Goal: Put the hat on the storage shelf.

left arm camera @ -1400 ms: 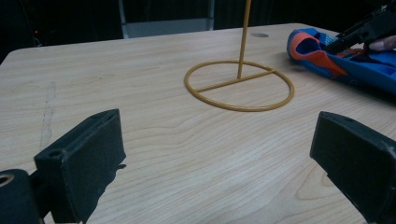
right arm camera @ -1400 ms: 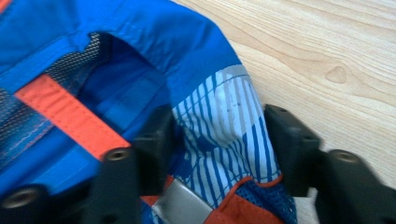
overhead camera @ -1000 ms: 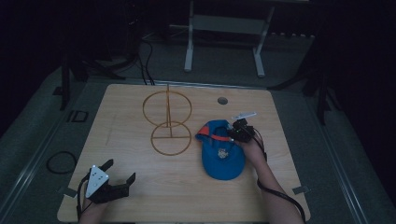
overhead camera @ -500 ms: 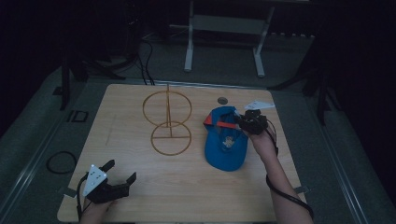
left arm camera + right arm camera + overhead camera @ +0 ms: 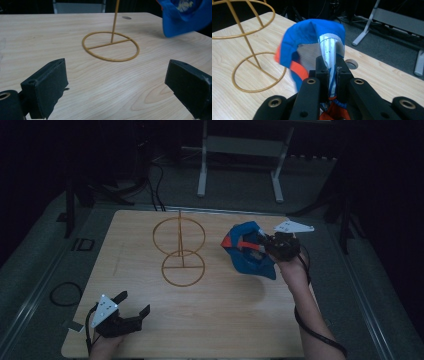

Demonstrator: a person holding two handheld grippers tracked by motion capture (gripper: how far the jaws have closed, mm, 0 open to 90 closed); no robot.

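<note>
Cap (image 5: pixel 247 254) pinched in right claw (image 5: pixel 267 246) — lifted just right of wire stand (image 5: pixel 180 251); left claw (image 5: pixel 131 309) spread, idle at tabletop's near-left corner.

The left tongs (image 5: pixel 132 305) rest low near the table's (image 5: pixel 225 315) front-left corner, jaws wide apart. The right tongs (image 5: pixel 264 245) are raised, jaws clamped, forearm reaching forward.

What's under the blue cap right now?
The blue cap hangs in the right tongs above bare table, a faint shadow beneath. Its inside shows mesh lining; deeper inside is hidden.
</note>
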